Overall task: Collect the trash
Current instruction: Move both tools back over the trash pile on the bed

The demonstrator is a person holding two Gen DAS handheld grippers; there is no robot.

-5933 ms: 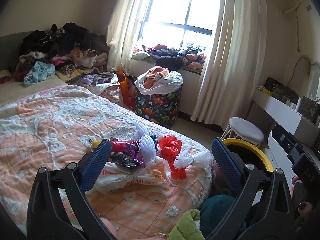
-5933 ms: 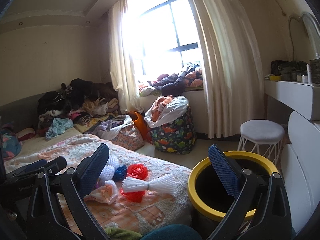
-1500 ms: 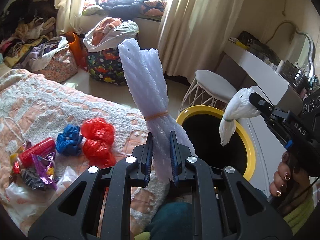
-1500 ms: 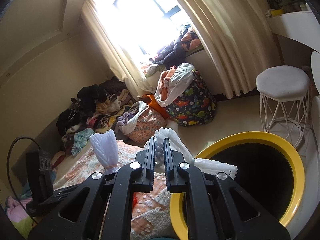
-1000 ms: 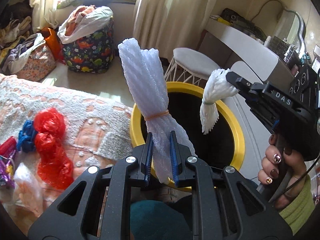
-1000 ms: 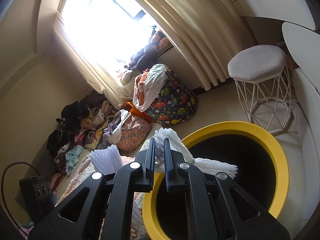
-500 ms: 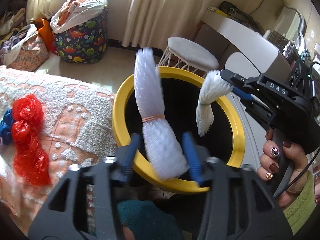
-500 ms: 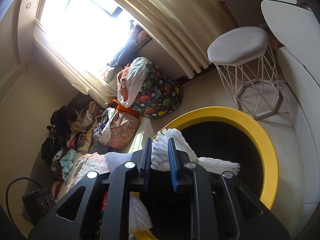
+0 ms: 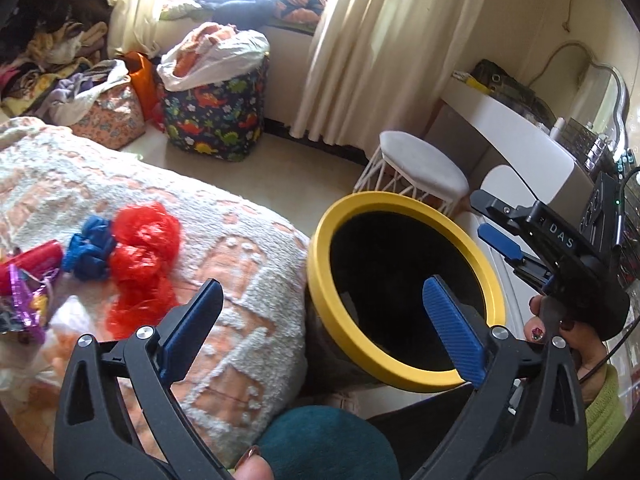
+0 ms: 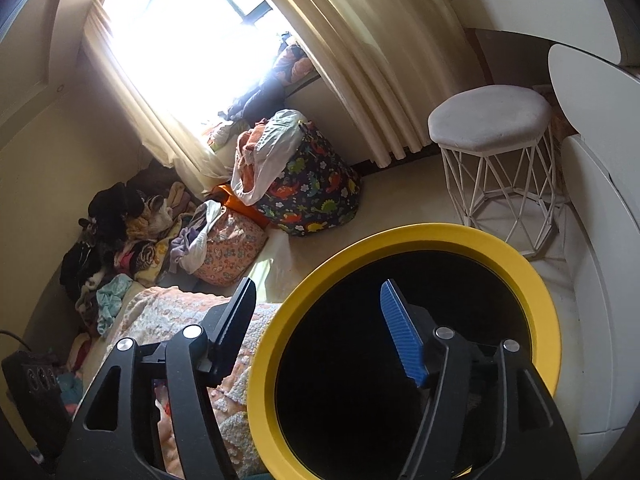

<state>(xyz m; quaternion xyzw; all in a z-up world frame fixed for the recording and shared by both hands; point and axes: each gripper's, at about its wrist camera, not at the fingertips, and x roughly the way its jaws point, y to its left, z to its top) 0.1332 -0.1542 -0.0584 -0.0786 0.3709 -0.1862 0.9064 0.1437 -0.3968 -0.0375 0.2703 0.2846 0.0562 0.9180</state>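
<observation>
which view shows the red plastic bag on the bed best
The left wrist view: the red plastic bag lies in full sight on the bedspread, beside a blue bag. In the right wrist view it does not show.

The yellow-rimmed bin point(image 9: 320, 280) mouth gapes unobstructed, hemmed by the bed point(image 9: 248, 264) and the stool point(image 9: 420, 160).

white stool point(image 10: 490, 120) by curtain point(image 9: 360, 48) | dino-print hamper point(image 9: 218, 114) w/ clothes | clothes pile point(image 10: 120, 236) nr window
</observation>
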